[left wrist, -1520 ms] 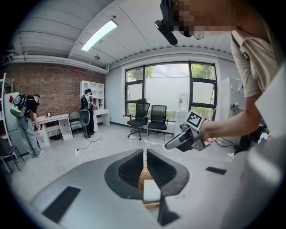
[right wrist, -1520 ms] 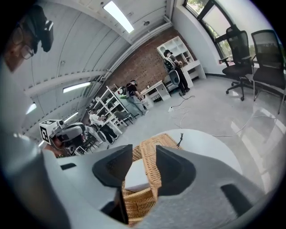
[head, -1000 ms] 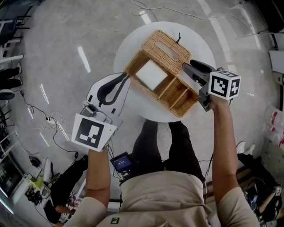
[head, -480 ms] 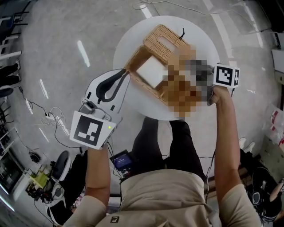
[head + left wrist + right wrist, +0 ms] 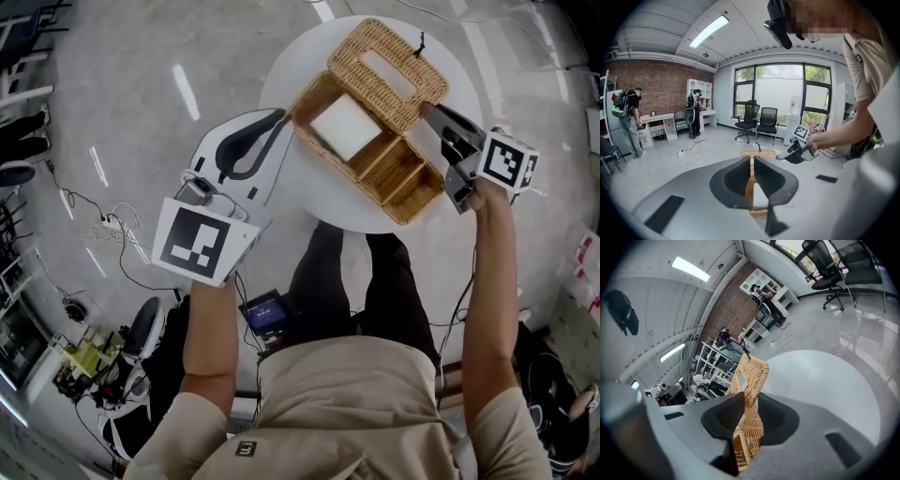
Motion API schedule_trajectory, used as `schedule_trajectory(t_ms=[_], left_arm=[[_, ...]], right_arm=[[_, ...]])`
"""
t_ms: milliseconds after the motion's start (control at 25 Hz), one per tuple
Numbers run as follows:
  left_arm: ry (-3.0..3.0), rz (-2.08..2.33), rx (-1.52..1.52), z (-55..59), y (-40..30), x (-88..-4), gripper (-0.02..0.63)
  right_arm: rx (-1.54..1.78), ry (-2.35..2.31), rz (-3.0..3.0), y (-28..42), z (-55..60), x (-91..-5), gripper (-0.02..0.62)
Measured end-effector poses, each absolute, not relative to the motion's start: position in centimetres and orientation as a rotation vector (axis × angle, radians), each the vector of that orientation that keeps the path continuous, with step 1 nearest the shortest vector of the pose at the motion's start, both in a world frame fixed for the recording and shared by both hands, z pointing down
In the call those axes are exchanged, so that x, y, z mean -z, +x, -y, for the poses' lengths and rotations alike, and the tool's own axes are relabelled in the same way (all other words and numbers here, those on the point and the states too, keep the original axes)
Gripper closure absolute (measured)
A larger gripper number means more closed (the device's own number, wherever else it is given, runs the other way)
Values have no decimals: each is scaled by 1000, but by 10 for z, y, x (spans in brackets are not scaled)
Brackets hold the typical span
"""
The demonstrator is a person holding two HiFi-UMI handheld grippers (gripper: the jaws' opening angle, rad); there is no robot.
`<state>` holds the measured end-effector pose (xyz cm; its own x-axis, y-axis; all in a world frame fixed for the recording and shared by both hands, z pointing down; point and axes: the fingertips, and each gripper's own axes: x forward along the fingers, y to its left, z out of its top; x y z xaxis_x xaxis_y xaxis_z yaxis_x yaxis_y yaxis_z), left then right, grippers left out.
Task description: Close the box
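Note:
An open wicker box [image 5: 415, 214] lies on the round white table [image 5: 302, 180], with a white block [image 5: 345, 127] in its large compartment. Its wicker lid [image 5: 386, 58] is swung back on the far side. My right gripper [image 5: 433, 114] is at the lid's right corner, and its jaws are closing. In the right gripper view the lid [image 5: 752, 376] fills the gap of the right gripper [image 5: 749, 404], touching both pads. The left gripper [image 5: 279, 117] hovers just off the box's left end, shut with nothing in it. In the left gripper view the box [image 5: 749, 190] shows past the left gripper [image 5: 751, 161].
The table is small, and the box covers most of it, with grey floor all round. Cables [image 5: 112, 230] and a dark device [image 5: 272, 314] lie on the floor by the person's legs. Office chairs [image 5: 759, 123] and desks stand far off.
The right gripper has gone to the lid's right corner and its jaws have come together on the wicker. The left gripper has stayed by the box's left end.

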<state>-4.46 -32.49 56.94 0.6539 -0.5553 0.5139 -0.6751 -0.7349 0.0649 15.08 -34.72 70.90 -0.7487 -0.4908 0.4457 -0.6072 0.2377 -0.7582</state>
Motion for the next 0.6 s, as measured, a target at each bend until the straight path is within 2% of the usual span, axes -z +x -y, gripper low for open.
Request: schedule_trajectory(t_ms=[280, 600], left_arm=[[2632, 1018, -667, 313, -63, -551, 584], [2634, 1036, -643, 306, -67, -544, 584]], right_arm=[[-1397, 1139, 2387, 139, 330, -676, 555], [-1045, 1103, 2400, 124, 312, -663, 554]])
